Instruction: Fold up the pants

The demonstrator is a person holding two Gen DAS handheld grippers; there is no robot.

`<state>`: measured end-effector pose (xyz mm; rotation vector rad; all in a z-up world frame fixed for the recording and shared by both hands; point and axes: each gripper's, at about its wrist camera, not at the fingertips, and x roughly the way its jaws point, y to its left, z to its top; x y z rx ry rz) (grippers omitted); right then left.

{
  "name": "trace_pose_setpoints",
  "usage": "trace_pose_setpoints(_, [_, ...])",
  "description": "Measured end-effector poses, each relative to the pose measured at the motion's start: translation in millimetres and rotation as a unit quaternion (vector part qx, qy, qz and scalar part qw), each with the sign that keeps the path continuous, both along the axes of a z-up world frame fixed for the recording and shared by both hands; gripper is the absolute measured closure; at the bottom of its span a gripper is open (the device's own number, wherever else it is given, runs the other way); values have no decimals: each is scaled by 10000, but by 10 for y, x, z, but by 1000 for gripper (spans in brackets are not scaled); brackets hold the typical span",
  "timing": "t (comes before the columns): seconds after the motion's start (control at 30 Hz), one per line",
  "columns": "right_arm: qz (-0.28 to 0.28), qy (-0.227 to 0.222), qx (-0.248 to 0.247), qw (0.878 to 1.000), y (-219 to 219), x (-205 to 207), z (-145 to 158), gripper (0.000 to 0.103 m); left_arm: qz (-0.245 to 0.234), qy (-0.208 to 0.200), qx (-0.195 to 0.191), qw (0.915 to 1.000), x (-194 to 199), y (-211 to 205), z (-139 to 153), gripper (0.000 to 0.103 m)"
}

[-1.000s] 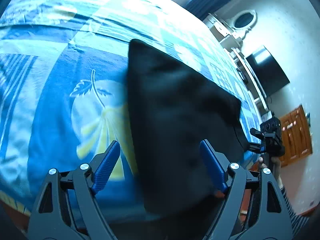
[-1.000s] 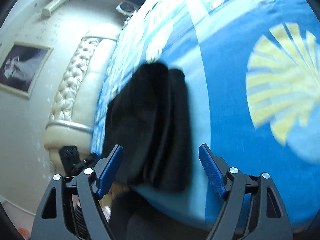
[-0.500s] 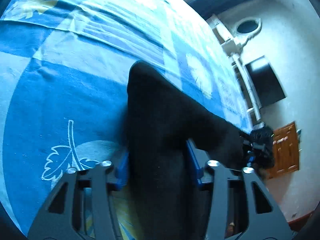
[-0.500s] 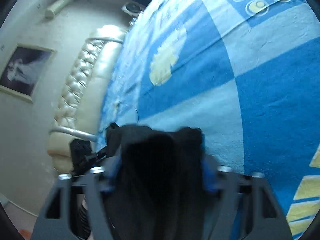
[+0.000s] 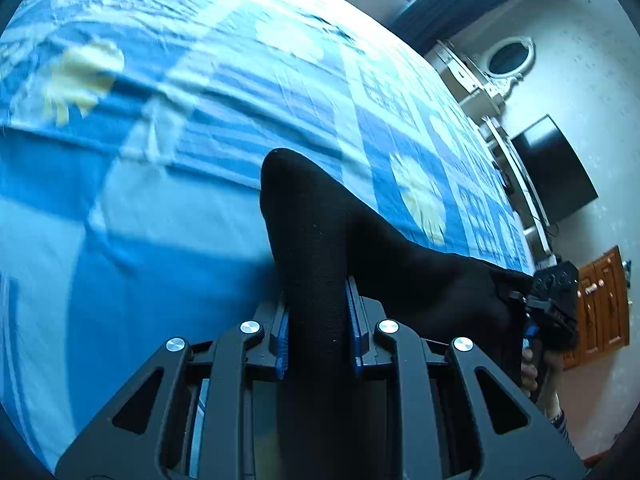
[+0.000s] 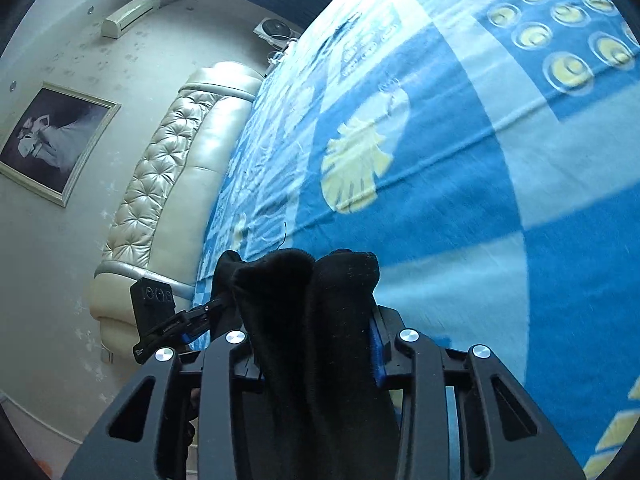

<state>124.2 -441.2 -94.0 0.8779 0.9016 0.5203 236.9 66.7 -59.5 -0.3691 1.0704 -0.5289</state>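
Black pants (image 5: 320, 220) hang as a bunched strip above the blue patterned bedspread (image 5: 160, 240). My left gripper (image 5: 316, 308) is closing, and its blue pads press on one end of the cloth. The right gripper (image 5: 556, 296) shows at the strip's far end. In the right wrist view, my right gripper (image 6: 312, 332) is closing too, pinching a thick double fold of the pants (image 6: 304, 280). The left gripper (image 6: 160, 316) is small at the left, and the bedspread (image 6: 480, 160) lies beyond. The fingertips are largely buried in fabric.
A padded cream headboard (image 6: 160, 184) runs along the bed's left side, below a framed picture (image 6: 52, 140) and an air conditioner (image 6: 128, 14). A dark television (image 5: 556, 172) and a wooden door (image 5: 604, 300) stand past the bed. A person's hand (image 5: 528, 368) holds the right gripper.
Both grippers went from wide open over the pants to clamped on them. The bedspread pattern has slid towards me in both views, and the pants now hang stretched between the grippers.
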Motion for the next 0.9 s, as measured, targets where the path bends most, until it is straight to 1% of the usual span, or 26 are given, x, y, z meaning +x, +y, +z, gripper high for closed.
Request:
trace_pose_setpoints(0.1, [12, -49, -12, 10000, 48, 163, 40, 67, 61, -115, 245, 9996, 172, 7, 55, 81])
trace_pose_setpoints(0.17, [-10, 73, -56, 10000, 50, 263, -34, 67, 94, -44, 437, 9990, 252, 5, -8, 81])
trace_pose_setpoints(0.23, [-30, 264, -62, 9996, -5, 305, -182, 67, 123, 52, 516, 9986, 278, 20, -106, 79])
trace_pose_setpoints(0.27, [-71, 406, 32, 9991, -49, 315, -299, 67, 126, 39, 526, 9985, 273, 10, -134, 77])
trace_pose_setpoints(0.3, [-88, 450, 165, 9988, -87, 310, -376, 67, 130, 2, 550, 9984, 262, 6, -161, 76])
trace_pose_setpoints(0.37, [-89, 400, 302, 9987, -118, 292, -437, 67, 131, -44, 571, 9983, 249, -1, -185, 74])
trace_pose_setpoints(0.43, [-78, 370, 249, 9990, -115, 280, -426, 67, 121, -84, 601, 9981, 245, -8, -194, 73])
trace_pose_setpoints(0.8, [-52, 311, 386, 9988, -155, 292, -471, 68, 103, -163, 594, 9980, 270, -2, -224, 69])
trace_pose_setpoints(0.87, [-36, 283, 442, 9986, -159, 290, -467, 66, 105, -163, 603, 9980, 268, 1, -222, 68])
trace_pose_setpoints(0.9, [-35, 267, 485, 9985, -162, 283, -466, 65, 97, -181, 624, 9978, 261, -3, -218, 66])
